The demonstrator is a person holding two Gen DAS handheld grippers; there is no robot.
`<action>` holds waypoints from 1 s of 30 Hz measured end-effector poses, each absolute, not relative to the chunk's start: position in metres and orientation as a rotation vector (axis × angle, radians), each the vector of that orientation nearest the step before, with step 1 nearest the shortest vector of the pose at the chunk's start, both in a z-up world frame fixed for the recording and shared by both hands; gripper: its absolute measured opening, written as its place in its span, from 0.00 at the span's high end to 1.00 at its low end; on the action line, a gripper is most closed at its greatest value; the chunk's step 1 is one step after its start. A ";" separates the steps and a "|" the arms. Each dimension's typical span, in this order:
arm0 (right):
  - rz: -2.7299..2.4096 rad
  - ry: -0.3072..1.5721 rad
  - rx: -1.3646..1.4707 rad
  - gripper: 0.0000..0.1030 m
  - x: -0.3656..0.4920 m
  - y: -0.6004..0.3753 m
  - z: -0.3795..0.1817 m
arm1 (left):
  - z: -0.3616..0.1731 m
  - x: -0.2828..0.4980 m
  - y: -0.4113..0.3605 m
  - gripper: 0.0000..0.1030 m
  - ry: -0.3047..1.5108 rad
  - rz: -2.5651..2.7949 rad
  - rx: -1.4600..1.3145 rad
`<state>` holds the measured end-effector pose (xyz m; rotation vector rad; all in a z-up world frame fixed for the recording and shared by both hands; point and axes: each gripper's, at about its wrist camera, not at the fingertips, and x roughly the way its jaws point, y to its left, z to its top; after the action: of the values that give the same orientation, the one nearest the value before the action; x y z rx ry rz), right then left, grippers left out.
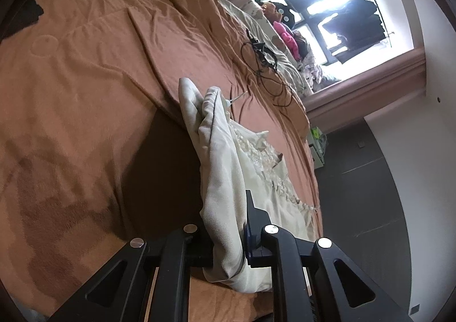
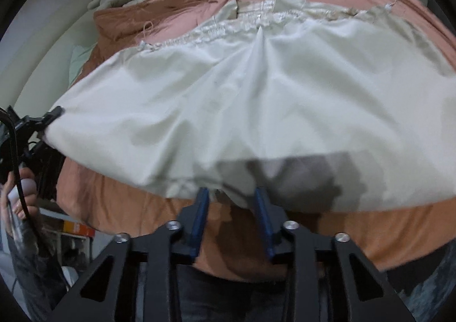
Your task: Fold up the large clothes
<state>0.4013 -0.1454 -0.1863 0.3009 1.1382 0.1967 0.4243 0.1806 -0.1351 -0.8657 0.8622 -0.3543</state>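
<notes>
1. Left tongs (image 1: 228, 236): nearest the left wrist lens, pinched tight on a bunched edge of the cream garment (image 1: 225, 179); cloth rises ahead of the tips in a standing fold, probably lifted to carry that edge over.
2. Right tongs (image 2: 232, 193): blue pads (image 2: 201, 213) parted, a gap showing between them; the garment's near hem (image 2: 228, 188) hangs just at the tips. Whether any cloth is caught, cannot tell.
3. Cream garment, right view (image 2: 256, 99): spread wide ahead of the right tongs, gathered lace waistband (image 2: 228, 29) at the far side; the left tongs hold its left corner (image 2: 54, 116), keeping the sheet stretched and partly raised for a fold.
4. Bed, orange blanket (image 1: 85, 93): beneath and beyond both tongs, bearing the garment.
5. Black cable tangle (image 1: 262, 59): well beyond the garment, apart from it.
6. Window (image 1: 342, 8): farthest out.
</notes>
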 end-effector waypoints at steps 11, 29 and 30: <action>0.171 1.149 0.285 0.78 0.462 -0.146 -0.200 | -0.149 0.429 0.185 0.86 0.895 -0.294 -0.876; 0.101 1.123 0.349 0.87 0.569 -0.165 -0.205 | -0.202 0.423 0.212 0.86 0.968 -0.212 -0.977; 0.092 1.129 0.345 0.87 0.569 -0.167 -0.202 | -0.201 0.424 0.212 0.86 0.966 -0.214 -0.978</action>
<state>0.5695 -0.1666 -0.2022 0.3451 1.1286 0.0916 0.4236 0.2120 -0.2010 -0.9781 0.9661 -0.2143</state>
